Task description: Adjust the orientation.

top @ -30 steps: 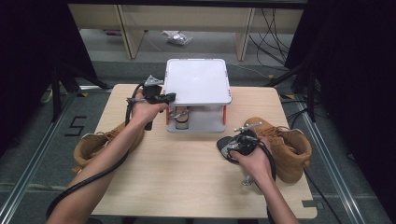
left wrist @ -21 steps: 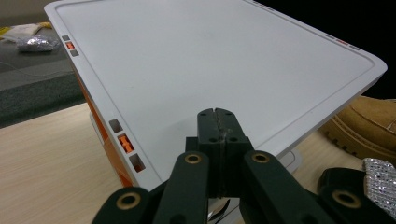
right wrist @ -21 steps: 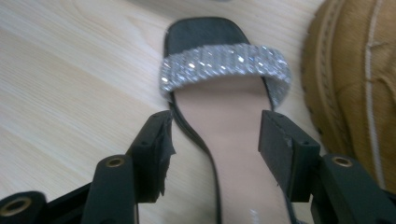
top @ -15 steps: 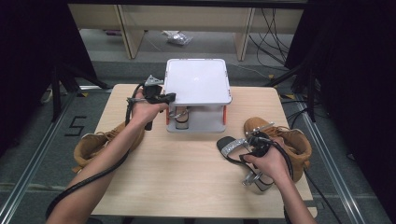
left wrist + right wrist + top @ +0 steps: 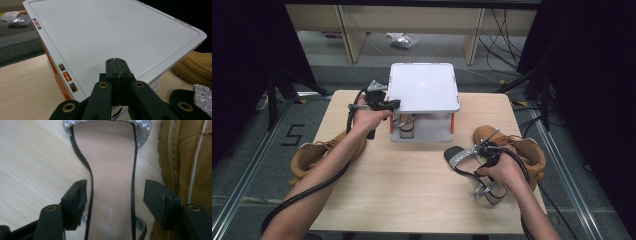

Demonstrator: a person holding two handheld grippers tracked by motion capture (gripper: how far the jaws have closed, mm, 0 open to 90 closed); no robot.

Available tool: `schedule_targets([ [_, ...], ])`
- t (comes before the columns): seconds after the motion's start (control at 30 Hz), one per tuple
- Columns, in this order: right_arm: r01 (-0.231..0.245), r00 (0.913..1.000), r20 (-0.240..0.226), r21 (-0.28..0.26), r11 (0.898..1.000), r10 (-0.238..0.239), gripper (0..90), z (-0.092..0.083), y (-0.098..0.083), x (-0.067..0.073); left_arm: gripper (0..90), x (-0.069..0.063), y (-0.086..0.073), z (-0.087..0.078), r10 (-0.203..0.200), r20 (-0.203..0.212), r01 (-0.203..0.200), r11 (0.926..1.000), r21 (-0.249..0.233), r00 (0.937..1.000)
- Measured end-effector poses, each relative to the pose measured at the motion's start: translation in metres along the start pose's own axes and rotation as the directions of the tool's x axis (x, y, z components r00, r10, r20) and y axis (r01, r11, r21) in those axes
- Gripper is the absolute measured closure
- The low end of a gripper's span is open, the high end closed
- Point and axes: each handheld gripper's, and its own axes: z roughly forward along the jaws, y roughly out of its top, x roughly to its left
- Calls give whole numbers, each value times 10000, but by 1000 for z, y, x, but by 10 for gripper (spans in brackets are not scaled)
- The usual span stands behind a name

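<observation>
While your right gripper straddled the sandal lying flat on the table, its jaws had just been opening and stood clear of both edges of the insole, holding nothing. A lift from there would likely have failed unless the jaws closed first; the boot just beside could have snagged one of them. Farther off, your left gripper was fully closed and empty over the white shelf.
</observation>
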Motion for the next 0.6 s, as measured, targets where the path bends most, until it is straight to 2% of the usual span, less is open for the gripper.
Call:
schedule_targets([
  [0.13,239,9997,77,423,9988,-242,369,4,3,2,896,0,0,0,25,-10,-25,10000,3,10000],
  [0.23,193,9998,81,619,9979,-199,366,8,4,2,896,0,0,0,18,-4,-18,10000,-2,10000],
  [0.27,-106,9999,-12,801,9967,108,368,8,5,3,896,0,0,0,13,2,-13,10000,-10,10000],
  [0.3,265,9995,127,887,9957,-278,368,12,6,3,896,0,0,0,34,-38,-34,10000,27,10000],
  [0.33,265,9995,127,887,9957,-278,368,12,6,3,896,0,0,0,34,-38,-34,10000,27,10000],
  [0.37,127,9999,7,1003,9949,-128,367,13,5,4,896,0,0,0,32,-37,-32,10000,31,10000],
  [0.43,160,9997,-197,1054,9943,-140,364,20,5,3,896,0,0,0,33,-41,-33,10000,26,10000],
  [0.6,38,9997,-260,1313,9913,-4,361,28,6,3,896,0,0,0,50,1,-50,10000,25,10000],
])
